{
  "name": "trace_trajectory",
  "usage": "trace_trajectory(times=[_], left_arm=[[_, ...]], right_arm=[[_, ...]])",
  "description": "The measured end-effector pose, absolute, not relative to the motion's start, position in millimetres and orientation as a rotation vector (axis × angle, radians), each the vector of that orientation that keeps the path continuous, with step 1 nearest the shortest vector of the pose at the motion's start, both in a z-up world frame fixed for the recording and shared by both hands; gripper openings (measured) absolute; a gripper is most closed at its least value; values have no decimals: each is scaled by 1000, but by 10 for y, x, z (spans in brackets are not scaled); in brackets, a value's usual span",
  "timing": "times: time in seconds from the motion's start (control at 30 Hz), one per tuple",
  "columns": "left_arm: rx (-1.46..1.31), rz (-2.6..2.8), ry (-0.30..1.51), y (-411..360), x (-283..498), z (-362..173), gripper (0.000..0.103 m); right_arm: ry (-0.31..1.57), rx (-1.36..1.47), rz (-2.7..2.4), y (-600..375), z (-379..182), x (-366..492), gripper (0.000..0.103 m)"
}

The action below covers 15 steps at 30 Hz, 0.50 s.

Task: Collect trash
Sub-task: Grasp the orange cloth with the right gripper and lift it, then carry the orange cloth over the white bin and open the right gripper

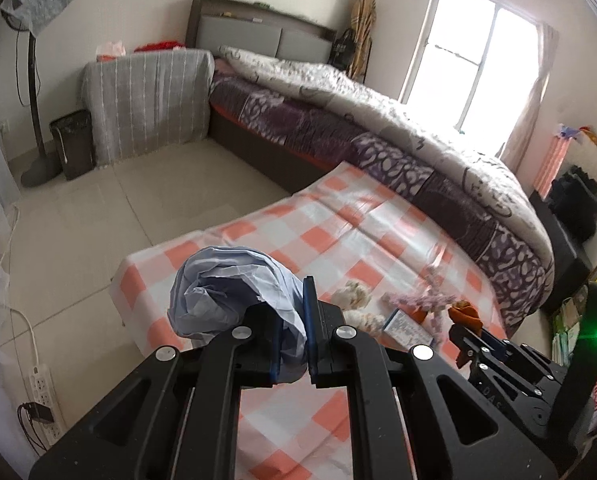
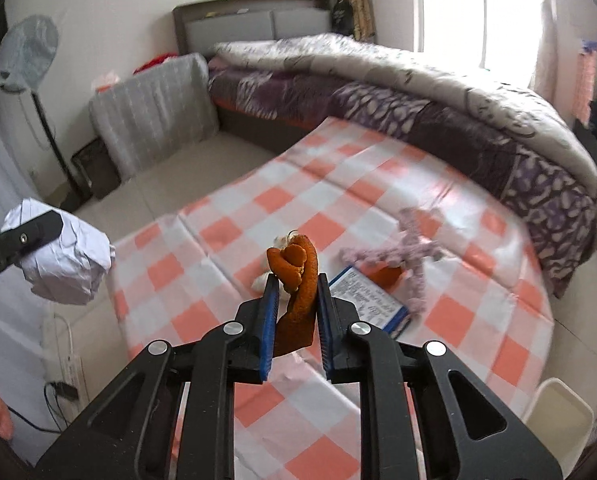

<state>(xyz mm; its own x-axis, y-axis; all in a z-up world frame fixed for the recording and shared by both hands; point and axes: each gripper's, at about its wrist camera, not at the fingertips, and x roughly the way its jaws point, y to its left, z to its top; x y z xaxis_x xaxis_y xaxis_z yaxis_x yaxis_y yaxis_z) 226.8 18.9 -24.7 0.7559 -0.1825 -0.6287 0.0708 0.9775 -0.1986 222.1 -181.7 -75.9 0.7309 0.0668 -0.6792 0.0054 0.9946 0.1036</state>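
Observation:
My left gripper (image 1: 292,312) is shut on a crumpled pale blue-white paper wad (image 1: 226,288), held above the near left corner of the checked table (image 1: 258,240); the wad also shows in the right wrist view (image 2: 70,264). My right gripper (image 2: 296,292) is shut on an orange peel (image 2: 296,276), held above the table; it also shows in the left wrist view (image 1: 464,314). On the cloth lie a blue-and-white small box (image 2: 368,300), a pink-purple knotted string (image 2: 412,252), another orange scrap (image 2: 386,274) and pale crumpled bits (image 1: 354,298).
A bed (image 1: 378,128) with a purple-and-cream quilt runs along the table's far side. A dark waste bin (image 1: 72,144) stands on the tiled floor by a striped covered unit (image 1: 146,104) and a fan stand (image 1: 34,104). A power strip (image 1: 42,396) lies at left. A white container (image 2: 558,412) sits lower right.

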Motion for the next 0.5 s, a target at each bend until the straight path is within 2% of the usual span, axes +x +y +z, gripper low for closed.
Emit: trace_trajectory(times=[0.2, 0.5], left_arm=[[-133, -175, 655, -52, 2069, -100, 10], [-50, -256, 647, -497, 1821, -115, 10]], right_arm=[[718, 198, -37, -2114, -632, 1937, 17], [729, 299, -174, -2686, -731, 1451, 17]])
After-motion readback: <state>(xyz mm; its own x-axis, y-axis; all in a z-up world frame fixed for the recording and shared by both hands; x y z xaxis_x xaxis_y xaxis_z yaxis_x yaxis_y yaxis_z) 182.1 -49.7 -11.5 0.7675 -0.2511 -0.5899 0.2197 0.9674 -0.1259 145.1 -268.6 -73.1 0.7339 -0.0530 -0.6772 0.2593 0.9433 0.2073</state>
